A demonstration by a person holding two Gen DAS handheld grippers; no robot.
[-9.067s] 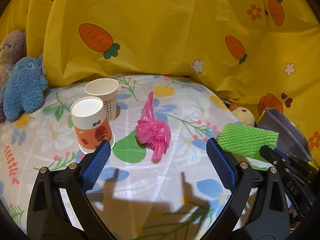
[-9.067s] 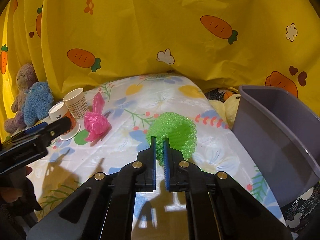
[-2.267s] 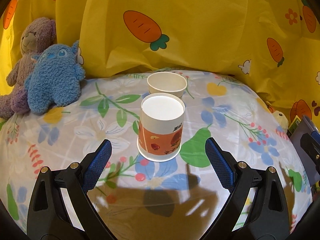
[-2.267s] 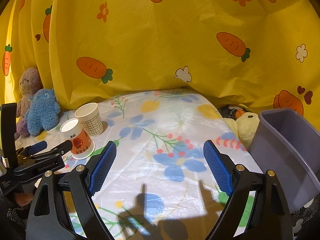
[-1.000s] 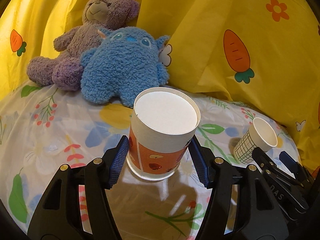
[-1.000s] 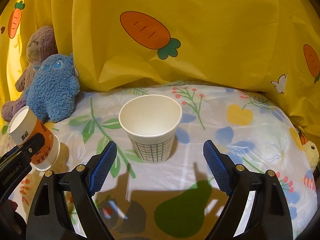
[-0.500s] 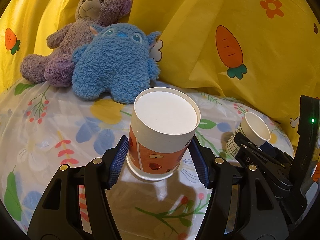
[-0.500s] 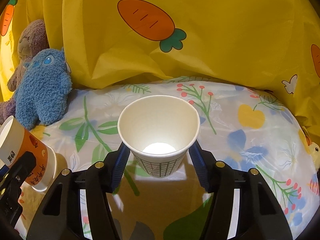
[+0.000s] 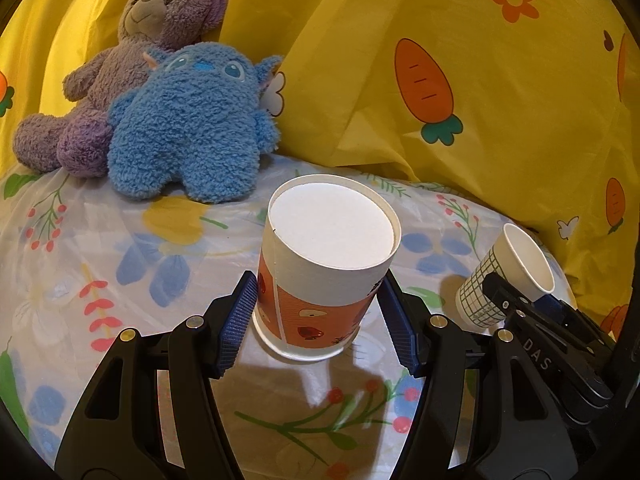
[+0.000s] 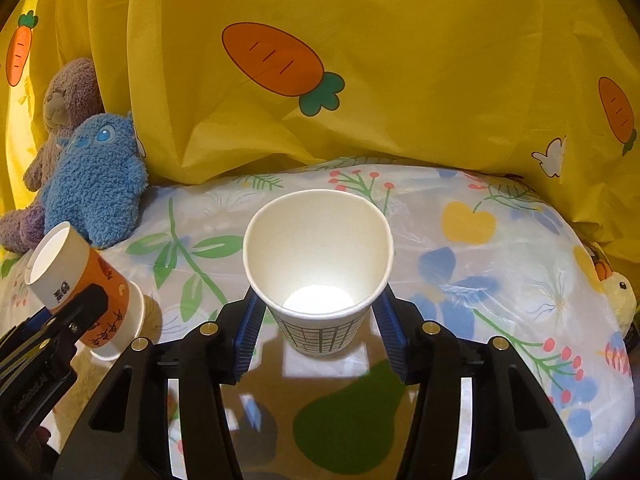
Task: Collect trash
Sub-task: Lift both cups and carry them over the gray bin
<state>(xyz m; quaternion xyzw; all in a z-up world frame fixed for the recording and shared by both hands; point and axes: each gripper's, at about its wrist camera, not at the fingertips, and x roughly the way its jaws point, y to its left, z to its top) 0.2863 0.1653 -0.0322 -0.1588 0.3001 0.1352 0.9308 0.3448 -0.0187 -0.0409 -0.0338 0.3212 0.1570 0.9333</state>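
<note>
The checked cup [image 10: 318,276] sits between the right gripper [image 10: 318,326] pads as its jaws are closing; squeeze gently to avoid crushing. The left gripper [image 9: 320,316] clamps the orange cup [image 9: 326,268]; lift both straight up.

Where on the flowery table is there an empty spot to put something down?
The flowery tablecloth is bare to the right of the checked cup, out to the yellow chick, and behind it up to the carrot curtain. The left is crowded: the orange cup, blue plush and brown bear.
</note>
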